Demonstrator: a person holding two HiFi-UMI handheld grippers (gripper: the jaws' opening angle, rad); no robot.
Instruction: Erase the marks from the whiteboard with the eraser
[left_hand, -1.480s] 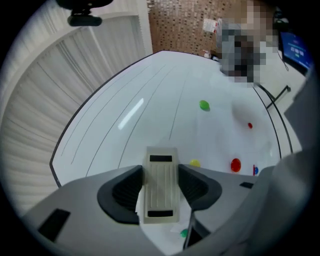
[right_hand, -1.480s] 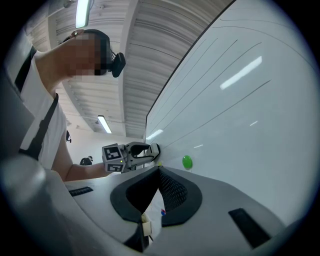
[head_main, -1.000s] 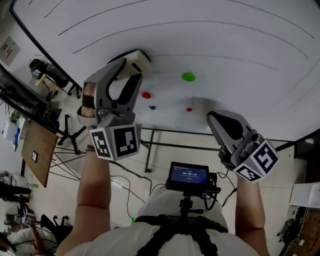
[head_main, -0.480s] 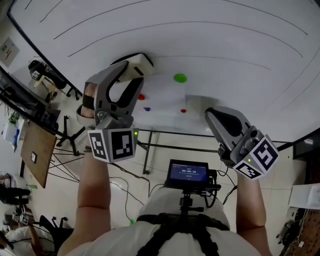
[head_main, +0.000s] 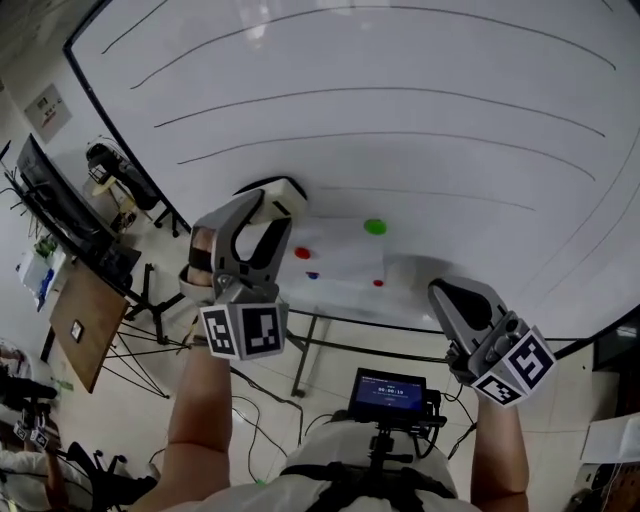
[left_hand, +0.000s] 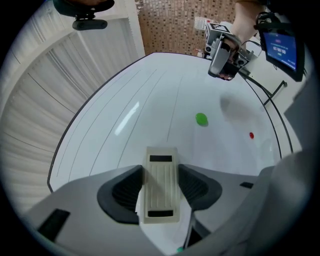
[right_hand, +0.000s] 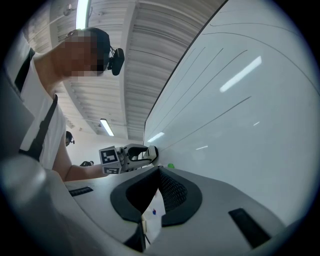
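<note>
The whiteboard (head_main: 450, 60) fills the head view, crossed by several long curved black lines (head_main: 400, 90). Low on it are a green dot (head_main: 375, 227), a red dot (head_main: 302, 253), a blue dot (head_main: 313, 275) and a small red dot (head_main: 378, 283). My left gripper (head_main: 272, 202) is shut on the cream eraser (head_main: 282, 189), which is against the board left of the dots. In the left gripper view the ribbed eraser (left_hand: 160, 187) sits between the pads, with the green dot (left_hand: 201, 119) beyond. My right gripper (head_main: 447, 291) is shut on nothing, below and right of the dots.
The board's black frame (head_main: 125, 150) runs down the left side and its stand legs (head_main: 305, 350) show below. A small lit screen (head_main: 392, 393) is mounted at my chest. A wooden desk (head_main: 78, 312), tripods and cables crowd the floor at the left.
The head view has tilted up, so more of the whiteboard shows and both grippers sit lower in frame. The left gripper still holds the eraser beside the dots.
</note>
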